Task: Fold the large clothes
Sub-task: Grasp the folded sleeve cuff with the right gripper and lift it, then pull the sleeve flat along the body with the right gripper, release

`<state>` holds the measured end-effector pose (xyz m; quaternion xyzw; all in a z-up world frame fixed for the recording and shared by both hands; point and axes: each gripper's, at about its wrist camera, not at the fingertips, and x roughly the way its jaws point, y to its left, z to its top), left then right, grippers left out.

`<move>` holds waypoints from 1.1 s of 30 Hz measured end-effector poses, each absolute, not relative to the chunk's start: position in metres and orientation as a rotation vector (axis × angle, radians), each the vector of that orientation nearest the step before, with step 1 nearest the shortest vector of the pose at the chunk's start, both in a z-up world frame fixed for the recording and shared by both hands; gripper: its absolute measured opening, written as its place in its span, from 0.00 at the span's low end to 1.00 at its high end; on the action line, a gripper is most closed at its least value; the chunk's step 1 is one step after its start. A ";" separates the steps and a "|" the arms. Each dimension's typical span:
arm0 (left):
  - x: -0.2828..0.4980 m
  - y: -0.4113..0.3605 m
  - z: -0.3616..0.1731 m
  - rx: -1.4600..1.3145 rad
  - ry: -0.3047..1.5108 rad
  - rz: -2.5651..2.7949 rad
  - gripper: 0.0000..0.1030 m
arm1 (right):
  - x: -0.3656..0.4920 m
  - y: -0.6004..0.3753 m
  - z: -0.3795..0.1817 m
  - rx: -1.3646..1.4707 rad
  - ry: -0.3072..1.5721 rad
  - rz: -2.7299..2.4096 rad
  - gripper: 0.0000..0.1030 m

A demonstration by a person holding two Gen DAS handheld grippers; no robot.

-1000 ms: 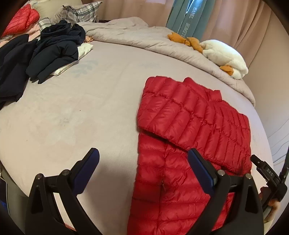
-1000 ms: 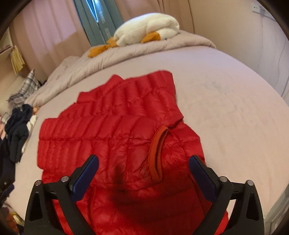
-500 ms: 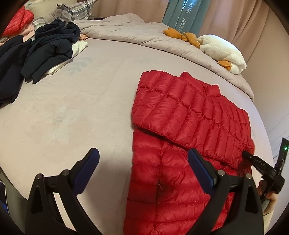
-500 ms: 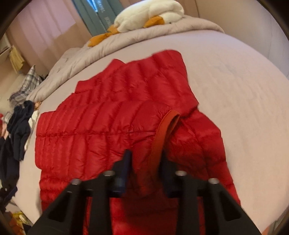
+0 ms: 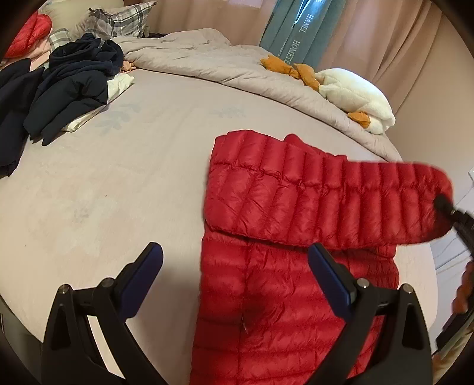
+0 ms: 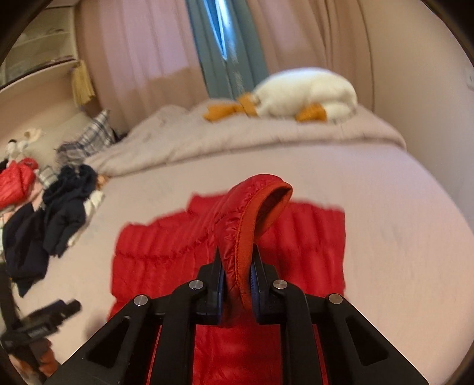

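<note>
Two claws show at this moment, and they stand in quite different states. The right claw (image 6: 236,280) is clamped tight on the orange-trimmed cuff (image 6: 251,225) of the red down jacket (image 5: 284,237), the sleeve rising out from between its jaws and arching up ahead of it, clear of the bed (image 6: 370,207). The left claw (image 5: 235,266) hangs spread wide and holds nothing, its blue-padded fingers (image 5: 328,275) hovering over the jacket's lower body, with one finger above bare sheet to the claw's left. Ahead of the left claw the jacket lies flat on the bed with a quilted panel folded across its chest, and the lifted sleeve stretches off toward that claw's right, where the dark tip of the right claw pinches its end (that edge of the view is blurred). Far ahead of both claws a white plush goose (image 5: 355,97) with orange feet rests on a rumpled grey duvet (image 5: 207,62). Well off to the left claw's left sits a heap of dark navy clothes (image 5: 68,83), with a plaid pillow (image 5: 124,17) beyond it. Behind the goose hang pale curtains (image 6: 142,44) and a teal curtain panel (image 5: 293,32).
</note>
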<state>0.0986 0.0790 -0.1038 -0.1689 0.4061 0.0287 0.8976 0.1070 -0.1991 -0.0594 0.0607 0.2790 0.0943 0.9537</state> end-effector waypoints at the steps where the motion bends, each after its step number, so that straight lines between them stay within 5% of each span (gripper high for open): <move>1: 0.100 0.080 -0.103 -0.352 0.837 0.059 0.96 | 0.109 -0.198 -0.054 0.112 0.550 0.194 0.15; 9: 0.126 0.078 -0.097 -0.352 0.816 0.039 0.96 | 0.136 -0.196 -0.028 0.049 0.480 0.157 0.15; 16: 0.162 0.069 -0.110 -0.360 0.844 -0.002 0.94 | 0.155 -0.212 -0.054 0.051 0.540 0.072 0.15; 25: 0.214 0.046 -0.150 -0.315 0.958 -0.015 0.72 | 0.182 -0.239 -0.099 0.083 0.676 -0.028 0.15; 33: 0.231 0.045 -0.177 -0.274 1.013 0.035 0.75 | 0.196 -0.256 -0.143 0.107 0.795 -0.084 0.15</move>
